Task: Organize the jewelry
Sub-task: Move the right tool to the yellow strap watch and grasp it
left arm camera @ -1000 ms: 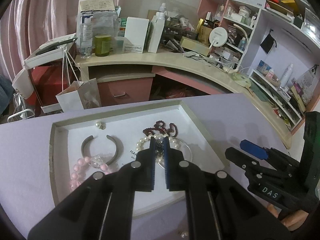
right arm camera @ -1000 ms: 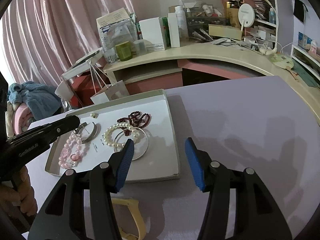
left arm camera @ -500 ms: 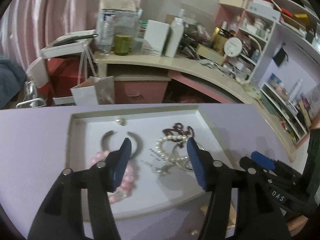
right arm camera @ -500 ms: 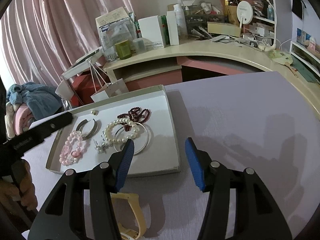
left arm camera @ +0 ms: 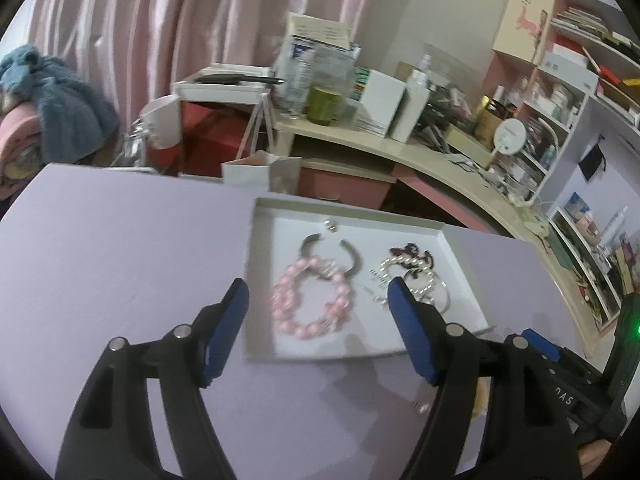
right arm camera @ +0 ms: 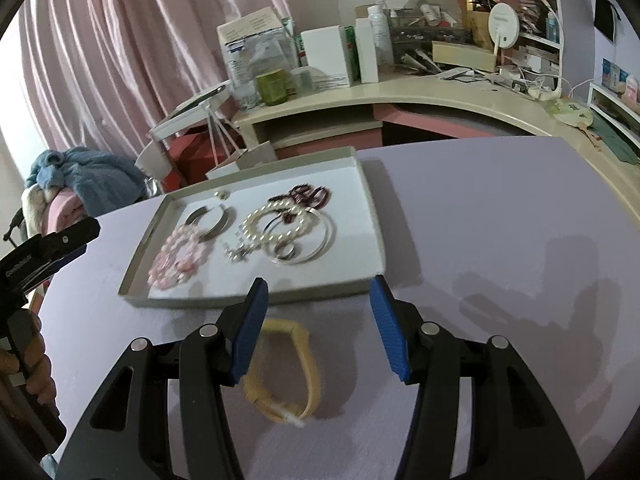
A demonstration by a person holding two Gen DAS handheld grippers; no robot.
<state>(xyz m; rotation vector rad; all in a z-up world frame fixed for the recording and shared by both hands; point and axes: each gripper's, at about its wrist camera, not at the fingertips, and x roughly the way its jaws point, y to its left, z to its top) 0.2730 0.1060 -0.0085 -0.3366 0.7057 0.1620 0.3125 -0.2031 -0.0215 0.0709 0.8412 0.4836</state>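
Left wrist view: the left hand-held gripper (left arm camera: 316, 300) hangs spread wide, its jaws having just been opening, with nothing between them. Ahead lies the shallow tray (left arm camera: 256, 280) toward the worktop's (left arm camera: 120, 248) far edge, holding the pink bead bracelet (left arm camera: 312, 300) near its near-left corner. Bare worktop stretches left of the tray.

Right wrist view: the right hand-held gripper (right arm camera: 318, 312) stands half spread, empty, over the tray's near edge. A yellow watch strap (right arm camera: 288, 368) lies on the worktop just before the tray. Wide bare worktop runs to the right edge.
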